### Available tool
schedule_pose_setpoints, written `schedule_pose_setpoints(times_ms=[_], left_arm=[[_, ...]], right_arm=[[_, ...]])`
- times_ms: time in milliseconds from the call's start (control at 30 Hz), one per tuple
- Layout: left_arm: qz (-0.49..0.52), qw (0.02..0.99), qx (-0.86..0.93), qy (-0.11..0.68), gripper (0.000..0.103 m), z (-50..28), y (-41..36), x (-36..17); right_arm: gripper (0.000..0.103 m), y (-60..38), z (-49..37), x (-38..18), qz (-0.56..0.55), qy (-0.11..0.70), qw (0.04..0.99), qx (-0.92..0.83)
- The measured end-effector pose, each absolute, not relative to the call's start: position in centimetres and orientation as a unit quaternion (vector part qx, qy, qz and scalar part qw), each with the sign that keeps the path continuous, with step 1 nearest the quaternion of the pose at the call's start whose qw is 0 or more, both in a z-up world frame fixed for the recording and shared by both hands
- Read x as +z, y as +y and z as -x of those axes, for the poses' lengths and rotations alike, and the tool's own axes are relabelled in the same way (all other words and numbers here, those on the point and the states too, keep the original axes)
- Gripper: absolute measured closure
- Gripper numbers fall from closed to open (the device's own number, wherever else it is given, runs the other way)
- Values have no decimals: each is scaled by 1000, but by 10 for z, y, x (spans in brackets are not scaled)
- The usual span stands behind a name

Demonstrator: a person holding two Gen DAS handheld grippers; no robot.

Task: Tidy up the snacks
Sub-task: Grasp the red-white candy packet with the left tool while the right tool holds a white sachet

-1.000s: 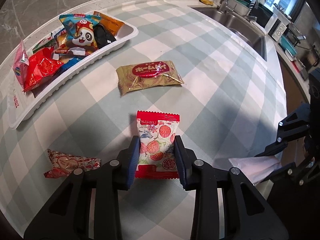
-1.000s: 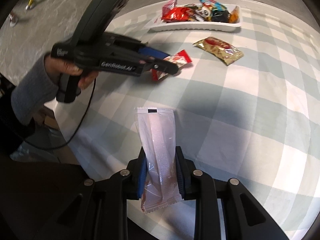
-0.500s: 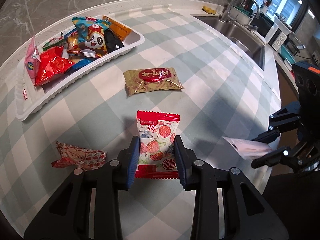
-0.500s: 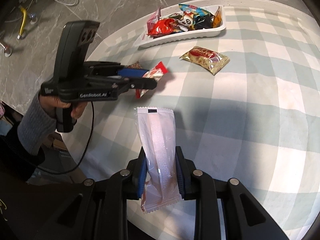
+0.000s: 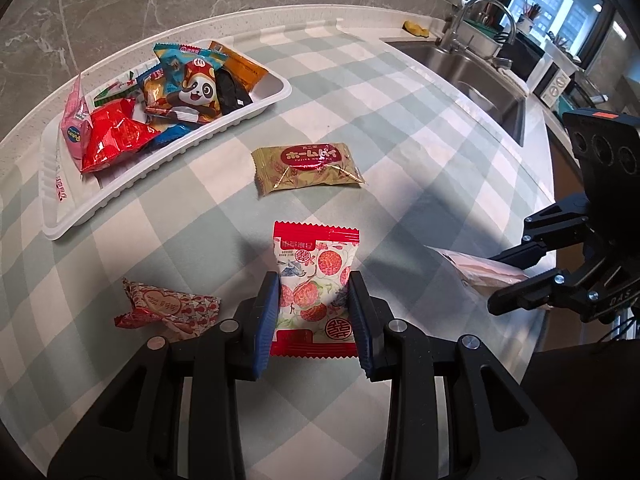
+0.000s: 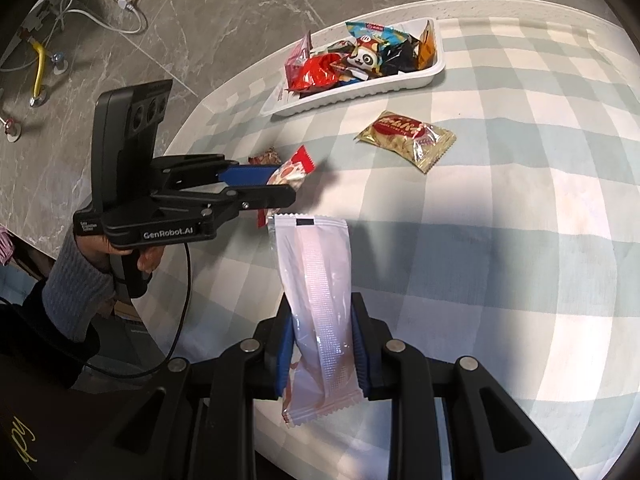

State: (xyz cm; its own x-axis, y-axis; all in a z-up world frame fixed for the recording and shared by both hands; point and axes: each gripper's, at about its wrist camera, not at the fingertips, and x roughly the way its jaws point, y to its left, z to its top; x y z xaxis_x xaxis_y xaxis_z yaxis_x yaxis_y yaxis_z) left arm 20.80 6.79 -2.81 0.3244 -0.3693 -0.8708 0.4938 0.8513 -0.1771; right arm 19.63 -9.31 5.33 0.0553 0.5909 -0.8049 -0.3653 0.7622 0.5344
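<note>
My left gripper (image 5: pixel 314 304) is shut on a red-and-white lychee snack packet (image 5: pixel 316 276), held above the checked tablecloth. The right wrist view shows that packet (image 6: pixel 290 172) sticking out of the left gripper (image 6: pixel 280 182). My right gripper (image 6: pixel 322 336) is shut on a long pale pink packet (image 6: pixel 320 276); from the left wrist view this packet (image 5: pixel 476 270) hangs at the right in the right gripper (image 5: pixel 510 280). A white tray (image 5: pixel 168 156) holding several snacks sits at the far left. A gold packet (image 5: pixel 308 168) and a small red heart-print packet (image 5: pixel 168 308) lie loose on the cloth.
A steel sink (image 5: pixel 476 80) with a tap sits at the far right of the counter. The table edge (image 6: pixel 208 208) runs on the left, below it a stone floor with cables (image 6: pixel 100 20). A person's hand in a grey sleeve (image 6: pixel 80 276) holds the left gripper.
Both grippers have drifted with their packets still held. The tray and loose packets sit lower and nearer the centre in both views. The right gripper shows more fully at the right.
</note>
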Motion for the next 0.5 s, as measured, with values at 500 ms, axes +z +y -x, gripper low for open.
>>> schedule_pose_setpoints(times_ms=[500], left_arm=[[-59,816,-273,506,72,-210,72,-21]], right_arm=[[75,-97,-201,57,-112,598,727,319]])
